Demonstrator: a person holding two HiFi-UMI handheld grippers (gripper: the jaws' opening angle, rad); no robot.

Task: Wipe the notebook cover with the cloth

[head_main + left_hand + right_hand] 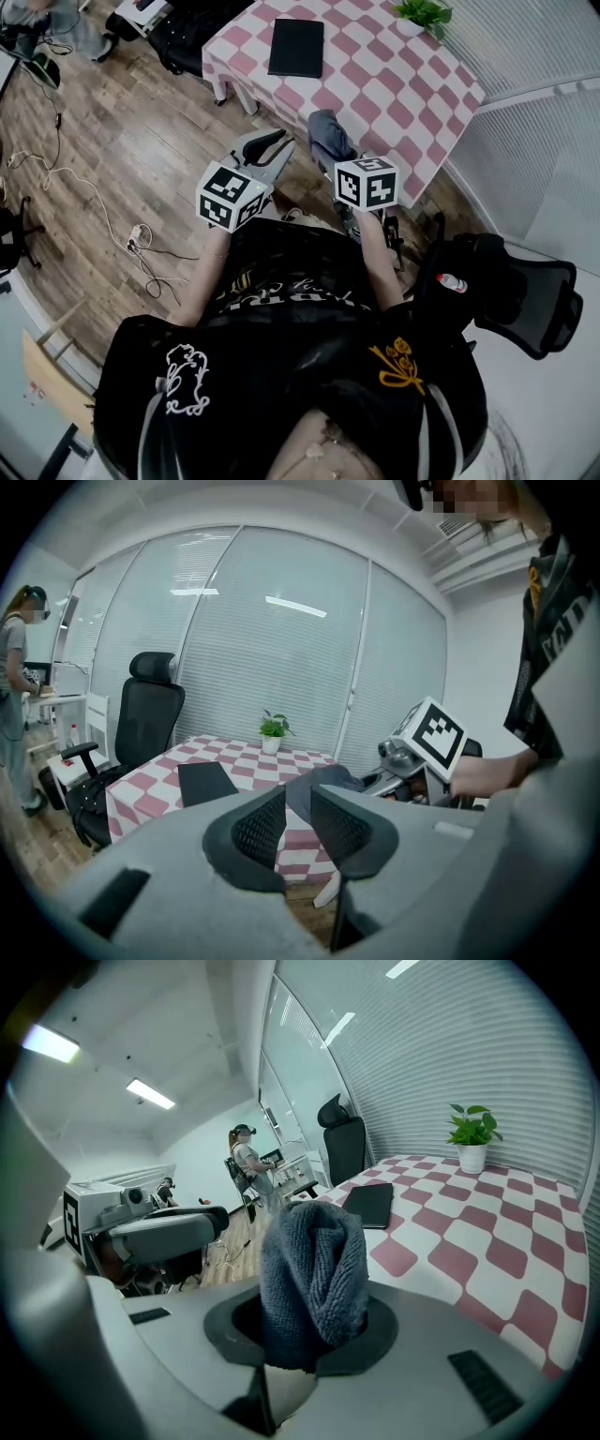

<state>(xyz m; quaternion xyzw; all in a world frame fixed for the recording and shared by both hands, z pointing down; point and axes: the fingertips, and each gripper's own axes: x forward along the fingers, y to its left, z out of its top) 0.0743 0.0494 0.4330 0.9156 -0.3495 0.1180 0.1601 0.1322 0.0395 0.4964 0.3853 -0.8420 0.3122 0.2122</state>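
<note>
A black notebook (295, 47) lies flat on the pink-and-white checked table (394, 94), far ahead of both grippers. My right gripper (330, 150) is shut on a folded grey cloth (326, 134), held in the air just short of the table's near edge. In the right gripper view the cloth (314, 1260) stands bunched up between the jaws and hides the pads; the notebook (371, 1204) lies beyond it. My left gripper (272, 142) hovers beside it over the floor, its jaws a little apart and empty (298, 803). The notebook (208, 782) shows to the left of its jaws.
A small potted plant (424, 14) stands at the table's far corner. A black office chair (511, 286) is close at my right, another (145, 719) behind the table. Cables (94, 206) trail over the wooden floor at left. A person (14, 686) stands at a desk.
</note>
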